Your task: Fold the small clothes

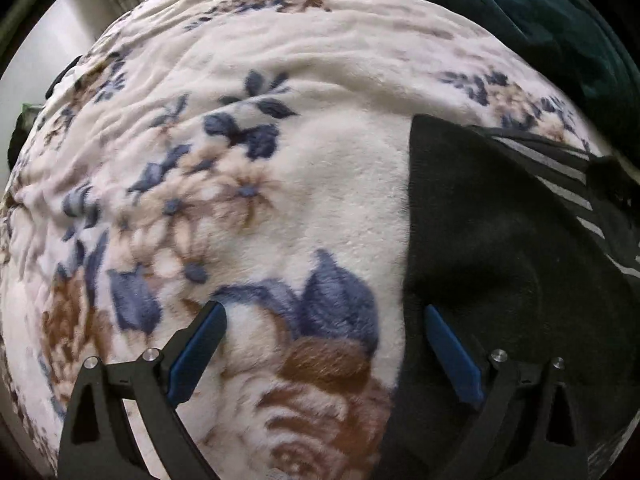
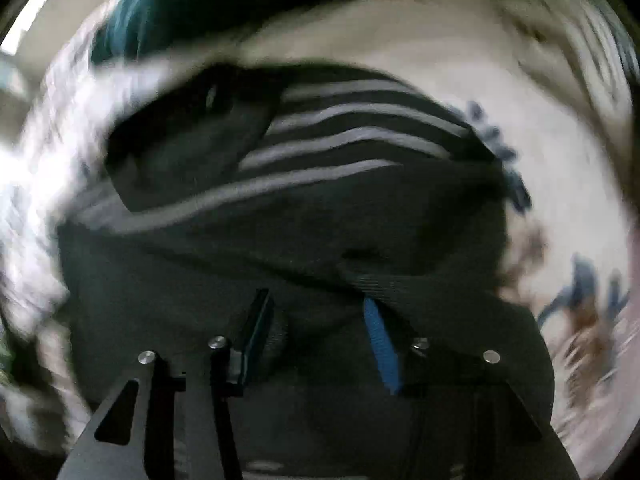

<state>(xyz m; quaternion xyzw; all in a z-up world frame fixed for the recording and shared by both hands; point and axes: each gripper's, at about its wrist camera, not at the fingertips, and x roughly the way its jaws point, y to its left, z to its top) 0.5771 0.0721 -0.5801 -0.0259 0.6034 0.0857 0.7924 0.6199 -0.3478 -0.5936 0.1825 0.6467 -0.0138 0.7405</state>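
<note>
Left gripper is hovering with jaws wide apart, nothing between them, right finger over the black garment's edge. Right gripper is sitting half-spread above the black knit garment with grey stripes, pads not pressing any cloth as far as the blur shows. One garment, lying on the cream floral fleece blanket, right of centre in the left view. It's looking partly folded, not yet finished. One dark teal cloth far right.

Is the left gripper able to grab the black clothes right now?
Probably yes. The left gripper is open, one finger already over the black garment edge, with nothing in between.
</note>
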